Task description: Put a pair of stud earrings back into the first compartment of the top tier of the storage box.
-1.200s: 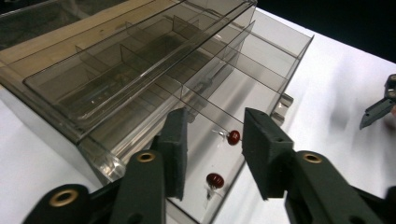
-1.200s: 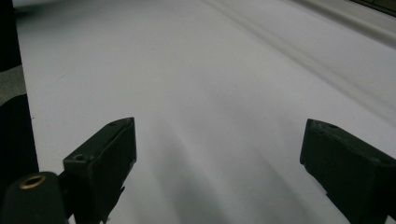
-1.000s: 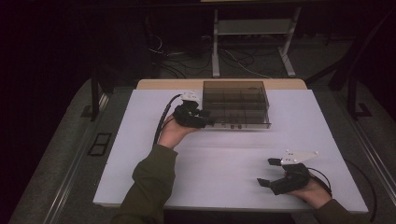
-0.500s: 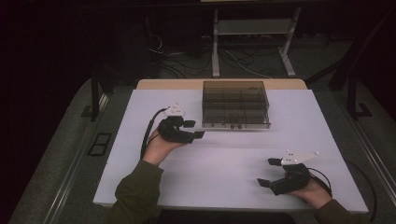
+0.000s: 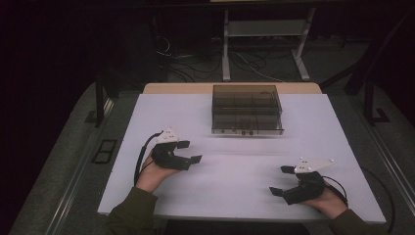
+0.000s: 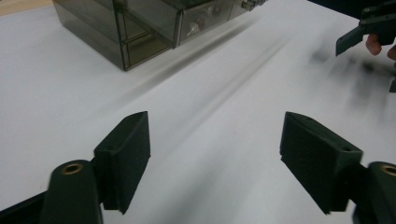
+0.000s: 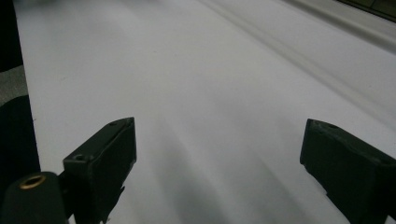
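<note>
On the white desk (image 5: 235, 161) I see a smoked, see-through drawer box (image 5: 247, 108) standing toward the far edge, near the middle, with several compartments and small knobs along its front face. My left hand-held gripper (image 5: 189, 152) sits on the near left part of the desk, well short of the box, with my left hand (image 5: 154, 172) wrapped around its body and a black cable looping off behind it. Its jaws are spread wide and hold nothing; through the left gripper view the left hand-held gripper (image 6: 215, 154) frames only bare white surface, and a corner of the drawer box (image 6: 140, 28) lies ahead and to the left. My right hand-held gripper (image 5: 281, 180) rests at the near right of the desk, well apart from both the box and the other tool, a grey three-cornered plate on top. Its jaws also stand wide apart and empty, and in the right gripper view the right hand-held gripper (image 7: 219, 154) looks out across plain desk (image 7: 210, 84). Beyond the desk lies a dark floor with cables and a metal stand (image 5: 264, 29).
</note>
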